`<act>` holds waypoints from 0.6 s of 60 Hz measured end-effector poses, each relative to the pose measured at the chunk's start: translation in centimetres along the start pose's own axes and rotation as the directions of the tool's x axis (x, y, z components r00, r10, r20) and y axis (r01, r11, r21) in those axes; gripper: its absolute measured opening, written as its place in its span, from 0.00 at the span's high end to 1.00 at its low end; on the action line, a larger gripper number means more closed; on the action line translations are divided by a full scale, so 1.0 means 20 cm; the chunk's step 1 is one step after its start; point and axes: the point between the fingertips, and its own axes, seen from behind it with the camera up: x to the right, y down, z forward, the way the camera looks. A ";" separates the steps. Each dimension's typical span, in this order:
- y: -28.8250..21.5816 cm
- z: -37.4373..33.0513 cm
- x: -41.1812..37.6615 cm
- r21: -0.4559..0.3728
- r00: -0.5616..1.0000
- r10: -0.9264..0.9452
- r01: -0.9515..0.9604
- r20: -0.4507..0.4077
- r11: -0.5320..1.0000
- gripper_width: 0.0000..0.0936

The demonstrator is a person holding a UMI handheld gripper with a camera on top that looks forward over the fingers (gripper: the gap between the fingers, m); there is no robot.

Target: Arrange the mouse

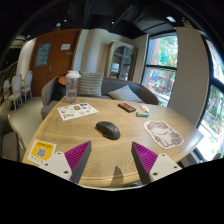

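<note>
Gripper view: open tongs [112,158] behind rounded dark mouse [107,129].

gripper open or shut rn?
Open. The gripper has its fingers spread with a wide gap, nothing between them; the mouse lies on the table ahead.

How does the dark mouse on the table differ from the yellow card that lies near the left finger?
The mouse is dark grey and rounded, rising from the table; the yellow card is flat and square, with a white mark on it. The mouse lies ahead of the open gripper, beyond its fingers; the card lies beside the left finger, near the table's edge. Both rest on the same round wooden table, and neither finger touches them.
</note>
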 end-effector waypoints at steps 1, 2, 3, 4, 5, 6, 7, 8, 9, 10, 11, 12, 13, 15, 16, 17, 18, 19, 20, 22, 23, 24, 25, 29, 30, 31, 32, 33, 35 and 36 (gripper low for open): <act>0.00 0.00 0.00 -0.004 1.000 0.000 0.000 0.001 1.000 0.11; 0.01 0.01 0.00 -0.007 1.000 0.000 0.000 0.003 1.000 0.11; 0.01 0.02 0.00 -0.010 1.000 0.000 0.000 0.005 1.000 0.11; 0.01 0.03 0.01 -0.011 1.000 0.001 -0.001 0.007 1.000 0.11; 0.00 0.05 0.01 -0.012 1.000 0.002 -0.002 0.009 1.000 0.11; 0.00 0.09 0.03 -0.013 1.000 0.003 -0.003 0.013 1.000 0.10; 0.00 0.10 0.04 -0.014 1.000 0.005 -0.005 0.014 1.000 0.10; 0.00 0.13 0.05 -0.015 1.000 0.007 -0.007 0.014 1.000 0.10; 0.00 0.15 0.06 -0.014 1.000 0.009 -0.009 0.013 1.000 0.10; 0.00 0.16 0.06 -0.014 1.000 0.011 -0.011 0.009 1.000 0.11; 0.00 0.18 0.06 -0.017 1.000 0.014 -0.014 0.007 1.000 0.11; 0.01 0.20 0.07 -0.023 1.000 0.014 -0.014 0.005 1.000 0.11; 0.02 0.22 0.07 -0.031 1.000 0.014 -0.014 0.005 0.999 0.11; 0.04 0.26 0.07 -0.045 1.000 0.011 -0.010 0.007 0.999 0.11; 0.04 0.28 0.07 -0.053 1.000 0.009 -0.008 0.009 0.999 0.11; 0.05 0.30 0.07 -0.059 1.000 0.008 -0.007 0.012 0.998 0.11; 0.05 0.32 0.07 -0.064 1.000 0.008 -0.007 0.016 0.998 0.11; 0.05 0.34 0.06 -0.068 1.000 0.009 -0.007 0.021 0.998 0.11; 0.05 0.34 0.06 -0.071 1.000 0.011 -0.009 0.028 0.997 0.11; 0.04 0.41 0.05 -0.076 0.999 0.017 -0.014 0.043 0.997 0.11; 0.04 0.43 0.04 -0.077 0.999 0.020 -0.016 0.050 0.997 0.11; 0.03 0.45 0.04 -0.078 0.998 0.023 -0.019 0.056 0.997 0.11; 0.01 0.47 0.04 -0.077 0.998 0.025 -0.021 0.062 0.997 0.11; -0.02 0.57 0.04 -0.089 0.997 0.026 -0.020 0.072 0.996 0.11; -0.02 0.59 0.04 -0.098 0.997 0.024 -0.017 0.073 0.995 0.11; -0.02 0.61 0.05 -0.104 0.997 0.022 -0.015 0.073 0.994 0.11; -0.03 0.64 0.05 -0.108 0.997 0.021 -0.013 0.073 0.994 0.11; -0.04 0.65 0.06 -0.112 0.997 0.020 -0.011 0.074 0.994 0.11; -0.05 0.72 0.06 -0.119 0.997 0.018 -0.009 0.077 0.993 0.11; -0.06 0.74 0.06 -0.122 0.997 0.019 -0.009 0.080 0.992 0.10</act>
